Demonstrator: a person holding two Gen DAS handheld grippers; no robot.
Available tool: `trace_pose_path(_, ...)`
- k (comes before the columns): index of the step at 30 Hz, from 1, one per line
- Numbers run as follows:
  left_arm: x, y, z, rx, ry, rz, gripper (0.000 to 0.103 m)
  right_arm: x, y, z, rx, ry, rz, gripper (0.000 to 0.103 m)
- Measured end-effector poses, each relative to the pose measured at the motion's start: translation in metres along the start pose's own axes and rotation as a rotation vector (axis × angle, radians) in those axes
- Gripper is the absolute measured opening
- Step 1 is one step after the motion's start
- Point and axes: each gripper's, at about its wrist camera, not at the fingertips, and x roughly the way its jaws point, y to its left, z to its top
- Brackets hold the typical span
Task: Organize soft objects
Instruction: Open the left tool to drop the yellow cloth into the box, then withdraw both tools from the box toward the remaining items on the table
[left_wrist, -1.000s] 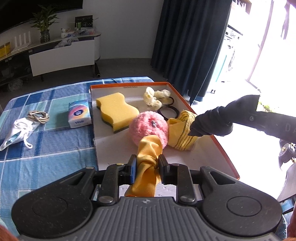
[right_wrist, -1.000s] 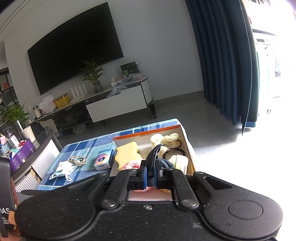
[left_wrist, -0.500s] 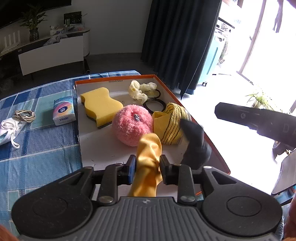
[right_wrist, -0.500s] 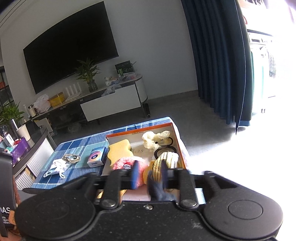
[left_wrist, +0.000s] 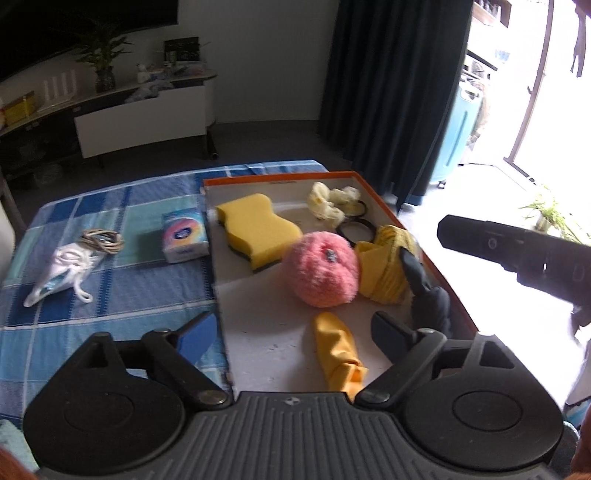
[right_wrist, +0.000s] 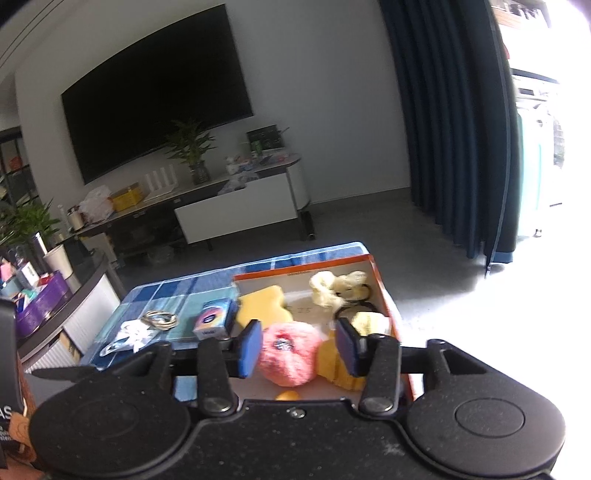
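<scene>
Several soft things lie in the orange-rimmed tray (left_wrist: 373, 192) at the centre of the left wrist view: a wavy yellow sponge (left_wrist: 256, 227), a pink fluffy ball (left_wrist: 321, 271), a yellow striped cloth (left_wrist: 386, 269) touching the ball's right side, a cream scrunchie (left_wrist: 328, 201) at the far end beside two black rings (left_wrist: 356, 229), a dark sock (left_wrist: 428, 299) against the right rim, and a yellow cloth (left_wrist: 338, 354) lower centre. The left gripper (left_wrist: 291, 330) has its jaws opening wide; the yellow cloth lies between them, untouched by either pad. The right gripper (right_wrist: 297, 347) is also opening, with nothing in its grasp, the pink ball and striped cloth showing past its blue pads (right_wrist: 249, 347). Left of the tray, on the blue checked tablecloth (left_wrist: 122, 295), sit a tissue pack (left_wrist: 183, 240), a coil of cord (left_wrist: 101, 240) and a white face mask (left_wrist: 62, 269). At upper left a dark television (right_wrist: 155, 92) hangs over a low cabinet (right_wrist: 236, 212) with a potted plant (right_wrist: 192, 151); dark curtains (right_wrist: 454, 110) fill the upper right.
</scene>
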Motion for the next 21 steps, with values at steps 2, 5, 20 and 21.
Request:
trace_pose_path(2, -0.003, 0.010, 0.001, -0.011, -0.005, 0.032, 0.099, 0.005, 0.009, 0.001, -0.018, 0.007, 0.012, 0.067)
trace_pose_path(5, -0.007, 0.026, 0.002, -0.036, -0.007, 0.071, 0.103, 0.013, 0.021, 0.001, -0.035, 0.022, 0.035, 0.076)
trace_pose_path(20, -0.021, 0.097, -0.007, -0.173, -0.007, 0.193, 0.103, 0.053, 0.085, -0.001, -0.109, 0.094, 0.150, 0.077)
trace_pose_path(21, -0.022, 0.100, -0.008, -0.177, -0.008, 0.197, 0.103, 0.055, 0.089, -0.002, -0.115, 0.099, 0.157, 0.077)
